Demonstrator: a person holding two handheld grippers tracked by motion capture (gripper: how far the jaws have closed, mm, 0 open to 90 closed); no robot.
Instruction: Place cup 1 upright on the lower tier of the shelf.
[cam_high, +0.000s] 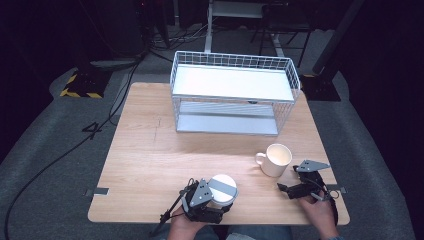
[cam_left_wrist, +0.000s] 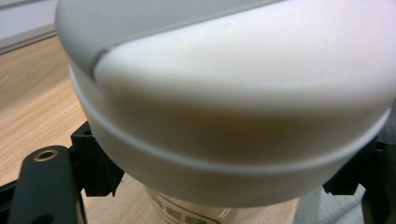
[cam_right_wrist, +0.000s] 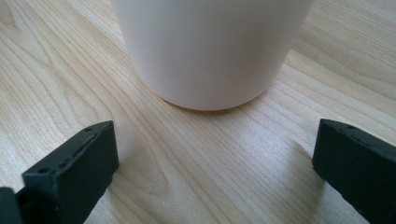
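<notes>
So the person has the left tongs (cam_high: 212, 200) wrapped around a white lidded container (cam_high: 222, 189) at the near edge of the tabletop (cam_high: 150, 160), a bit left of centre. In the left gripper view the black jaws sit on either side of the body just under the fat white lid (cam_left_wrist: 233, 93), and they look clamped onto it. There's some printed lettering below the lid, too cut off to read.

The right tongs (cam_high: 295, 192) are spread wide and holding nothing. They sit low on the tabletop just beside a white mug (cam_high: 276, 159), which stands upright near the right edge with its handle pointing left. The right gripper view has the mug's base straight ahead, between the two jaws but not yet touched.

Handling guess: the mug looks ceramic, so stiff, a bit heavy, slick glaze, and breakable if knocked. Best bet is squeezing the round body low down, or pinching the rim. The container seems light; gripping under the lid's lip should stop it slipping.

A white wire shelf rack (cam_high: 232, 92) stands at the far side.
</notes>
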